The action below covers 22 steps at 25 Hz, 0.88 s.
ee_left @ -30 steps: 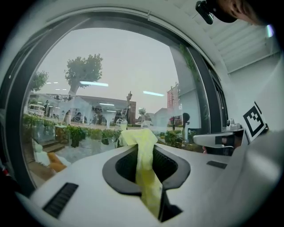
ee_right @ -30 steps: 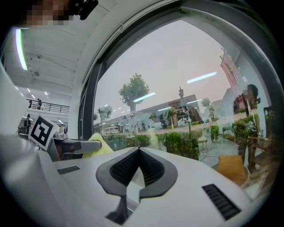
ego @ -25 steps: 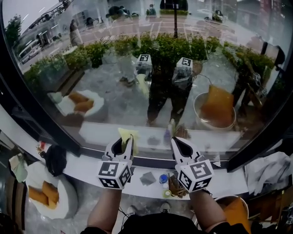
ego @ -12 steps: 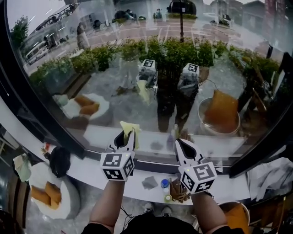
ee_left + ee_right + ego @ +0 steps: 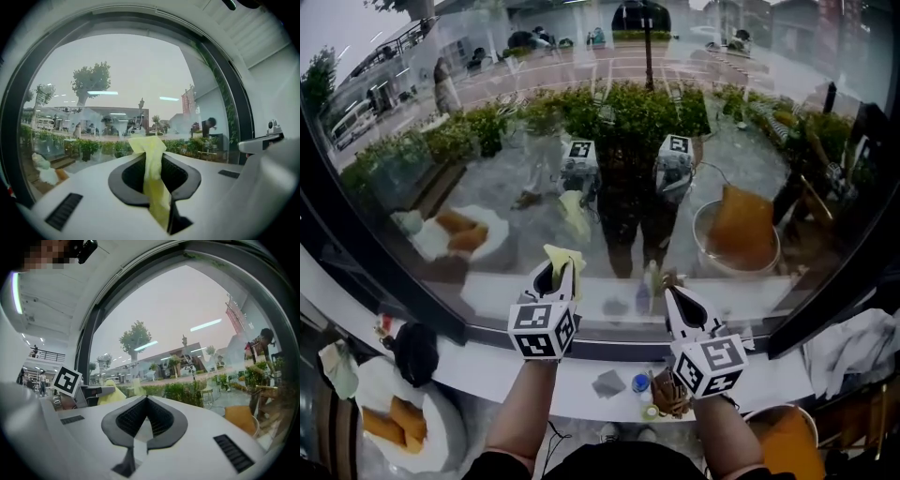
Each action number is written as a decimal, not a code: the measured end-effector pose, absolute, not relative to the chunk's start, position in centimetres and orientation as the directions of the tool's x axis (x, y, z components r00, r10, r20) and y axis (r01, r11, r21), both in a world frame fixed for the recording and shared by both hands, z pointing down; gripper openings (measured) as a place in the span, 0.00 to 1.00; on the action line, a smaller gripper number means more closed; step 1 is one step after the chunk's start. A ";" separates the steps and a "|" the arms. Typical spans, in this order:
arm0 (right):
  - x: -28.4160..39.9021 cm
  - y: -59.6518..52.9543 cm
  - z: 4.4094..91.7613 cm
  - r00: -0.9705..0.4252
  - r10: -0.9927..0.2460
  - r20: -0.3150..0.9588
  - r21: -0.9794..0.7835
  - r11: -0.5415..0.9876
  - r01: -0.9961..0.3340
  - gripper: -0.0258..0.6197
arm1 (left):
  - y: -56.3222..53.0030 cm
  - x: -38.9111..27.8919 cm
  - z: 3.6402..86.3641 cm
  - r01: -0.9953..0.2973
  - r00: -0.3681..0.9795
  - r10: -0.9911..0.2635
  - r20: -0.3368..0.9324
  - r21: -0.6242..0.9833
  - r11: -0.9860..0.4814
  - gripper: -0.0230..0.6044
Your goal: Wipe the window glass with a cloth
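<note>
Cloth [image 5: 151,168], yellow, pinched tight btwn L gripper [image 5: 559,274] jaws near window glass [image 5: 534,178]; R gripper [image 5: 677,300] jaws closed, empty.

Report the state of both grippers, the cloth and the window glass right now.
Left gripper: shut on the yellow cloth.
Yellow cloth: pinched between the left jaws, top end sticking up free.
Right gripper: shut, nothing held.
Window glass: the cloth looks just short of it, not pressed on.
</note>
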State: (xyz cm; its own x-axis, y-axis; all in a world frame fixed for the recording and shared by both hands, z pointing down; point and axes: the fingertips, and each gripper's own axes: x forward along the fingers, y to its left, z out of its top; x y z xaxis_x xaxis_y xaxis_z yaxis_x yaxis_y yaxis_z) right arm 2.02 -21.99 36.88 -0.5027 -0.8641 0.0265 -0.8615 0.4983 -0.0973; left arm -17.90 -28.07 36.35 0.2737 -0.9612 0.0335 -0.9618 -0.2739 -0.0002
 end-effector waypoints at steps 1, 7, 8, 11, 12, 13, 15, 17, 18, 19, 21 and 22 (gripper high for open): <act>1.7 -22.1 36.9 -0.497 -0.867 0.027 -0.094 0.493 -0.865 0.08 | -28.5 -18.0 36.4 -0.959 0.282 -0.959 0.032 0.000 -0.282 0.13; 0.8 -22.5 36.5 -0.455 -0.890 0.024 -0.073 0.453 -0.889 0.08 | -30.1 -18.3 37.0 -0.946 0.325 -0.945 0.030 0.009 -0.325 0.13; 0.8 -22.5 36.4 -0.449 -0.893 0.023 -0.071 0.446 -0.892 0.08 | -30.3 -18.3 37.0 -0.943 0.331 -0.943 0.030 0.010 -0.331 0.13; 0.5 -22.7 36.4 -0.433 -0.901 0.025 -0.069 0.431 -0.900 0.08 | -31.0 -18.3 37.2 -0.936 0.351 -0.936 0.032 0.015 -0.350 0.13; 0.3 -22.8 36.4 -0.428 -0.903 0.027 -0.068 0.426 -0.902 0.08 | -31.2 -18.3 37.3 -0.934 0.357 -0.934 0.032 0.017 -0.356 0.13; 0.2 -22.8 36.5 -0.423 -0.906 0.028 -0.068 0.421 -0.905 0.08 | -31.3 -18.3 37.4 -0.932 0.362 -0.932 0.033 0.019 -0.362 0.13; 0.0 -22.9 36.6 -0.413 -0.910 0.029 -0.067 0.410 -0.910 0.08 | -31.7 -18.3 37.6 -0.928 0.373 -0.927 0.034 0.023 -0.373 0.13; -0.2 -23.0 36.7 -0.401 -0.915 0.030 -0.067 0.399 -0.915 0.08 | -32.0 -18.4 37.8 -0.923 0.385 -0.922 0.033 0.025 -0.384 0.13; -0.3 -23.1 36.8 -0.396 -0.918 0.030 -0.068 0.393 -0.917 0.08 | -32.2 -18.4 37.8 -0.921 0.391 -0.920 0.032 0.025 -0.390 0.13; -0.4 -23.2 36.8 -0.390 -0.920 0.029 -0.069 0.387 -0.919 0.08 | -32.4 -18.4 37.8 -0.918 0.396 -0.918 0.030 0.023 -0.395 0.13; -0.4 -23.3 36.9 -0.378 -0.925 0.030 -0.073 0.375 -0.924 0.08 | -32.6 -18.3 37.7 -0.915 0.404 -0.915 0.025 0.017 -0.403 0.13; -0.4 -23.4 36.9 -0.372 -0.928 0.030 -0.074 0.369 -0.926 0.08 | -32.6 -18.3 37.6 -0.914 0.406 -0.914 0.023 0.012 -0.406 0.13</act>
State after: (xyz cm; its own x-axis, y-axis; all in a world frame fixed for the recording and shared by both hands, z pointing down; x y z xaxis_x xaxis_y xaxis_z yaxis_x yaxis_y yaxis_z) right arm -0.40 -23.36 36.91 -0.3718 -0.9278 0.0300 -0.9265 0.3689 -0.0744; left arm -18.26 -32.61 37.56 0.4061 -0.9135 0.0228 -0.9138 -0.4060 0.0124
